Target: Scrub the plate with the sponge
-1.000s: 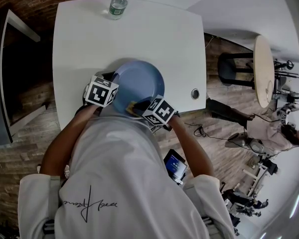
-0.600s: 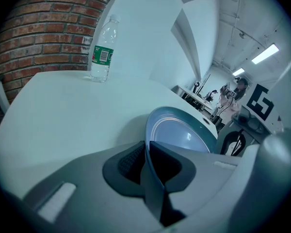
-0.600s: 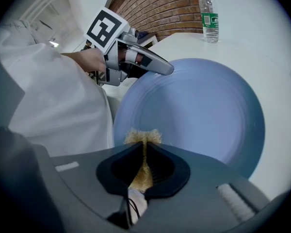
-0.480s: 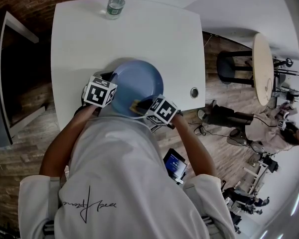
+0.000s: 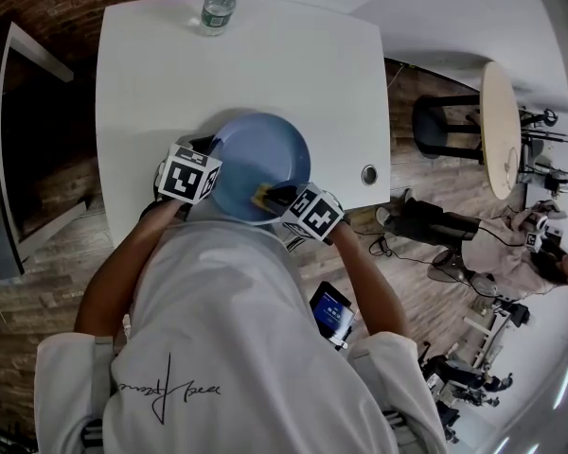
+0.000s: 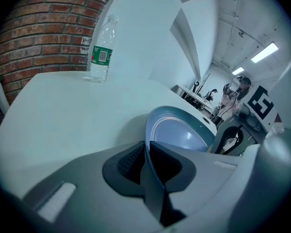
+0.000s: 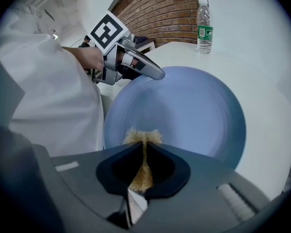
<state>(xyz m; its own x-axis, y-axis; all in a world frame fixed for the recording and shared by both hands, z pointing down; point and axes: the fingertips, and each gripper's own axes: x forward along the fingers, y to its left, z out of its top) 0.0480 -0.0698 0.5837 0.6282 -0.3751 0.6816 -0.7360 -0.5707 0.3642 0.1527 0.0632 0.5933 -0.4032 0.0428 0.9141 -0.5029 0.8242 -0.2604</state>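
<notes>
A round blue plate (image 5: 261, 159) lies at the near edge of the white table (image 5: 161, 74). My left gripper (image 5: 212, 148) is shut on its left rim; in the left gripper view the rim (image 6: 146, 144) runs edge-on between the jaws and the plate (image 6: 182, 130) appears tilted. My right gripper (image 5: 270, 197) is shut on a yellow sponge (image 5: 262, 195). The sponge (image 7: 142, 139) presses against the near part of the plate (image 7: 189, 110), just past my right gripper (image 7: 144, 149). The left gripper (image 7: 159, 74) shows across the plate.
A clear water bottle (image 5: 218, 6) stands at the table's far edge, also seen as the bottle (image 6: 101, 52). A round cable hole (image 5: 370, 176) sits at the table's right. A stool (image 5: 445, 126), a round table (image 5: 500, 130) and people are off to the right.
My right gripper has slid the sponge a little to the right along the plate's near part. The left gripper and plate have not moved.
</notes>
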